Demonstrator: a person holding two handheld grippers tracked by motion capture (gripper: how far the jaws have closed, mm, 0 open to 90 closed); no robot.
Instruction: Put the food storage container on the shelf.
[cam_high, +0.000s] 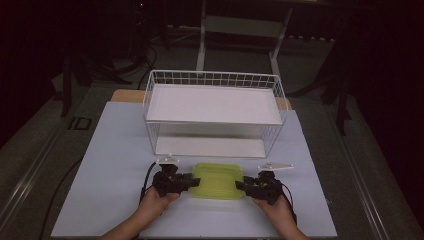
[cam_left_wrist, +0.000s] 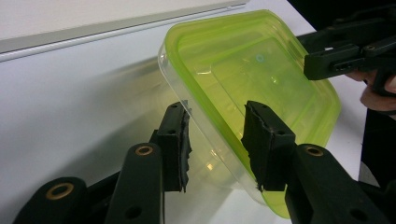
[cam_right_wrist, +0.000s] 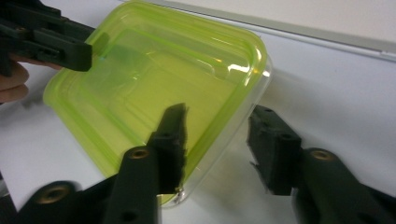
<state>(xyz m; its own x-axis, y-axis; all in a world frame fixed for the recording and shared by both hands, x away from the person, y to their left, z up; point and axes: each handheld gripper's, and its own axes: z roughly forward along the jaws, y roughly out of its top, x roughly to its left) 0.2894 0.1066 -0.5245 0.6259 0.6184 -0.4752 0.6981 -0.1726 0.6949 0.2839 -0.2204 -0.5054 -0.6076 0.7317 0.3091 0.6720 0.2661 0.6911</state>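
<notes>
A shallow clear container with a lime-green lid (cam_high: 218, 181) lies flat on the white table top near the front edge. My left gripper (cam_high: 192, 181) is at its left end and my right gripper (cam_high: 241, 186) at its right end. In the left gripper view the open jaws (cam_left_wrist: 217, 112) straddle the container's rim (cam_left_wrist: 243, 70), one jaw beside the clear wall and one over the lid. In the right gripper view the open jaws (cam_right_wrist: 217, 116) straddle the opposite rim (cam_right_wrist: 154, 79), with a gap of bare table between the container and the outer jaw.
A white wire basket shelf (cam_high: 215, 105) with a flat white upper deck stands just behind the container. The white table top (cam_high: 115, 165) extends to both sides. Beyond the table lie dark floor, cables and desk legs (cam_high: 201, 45).
</notes>
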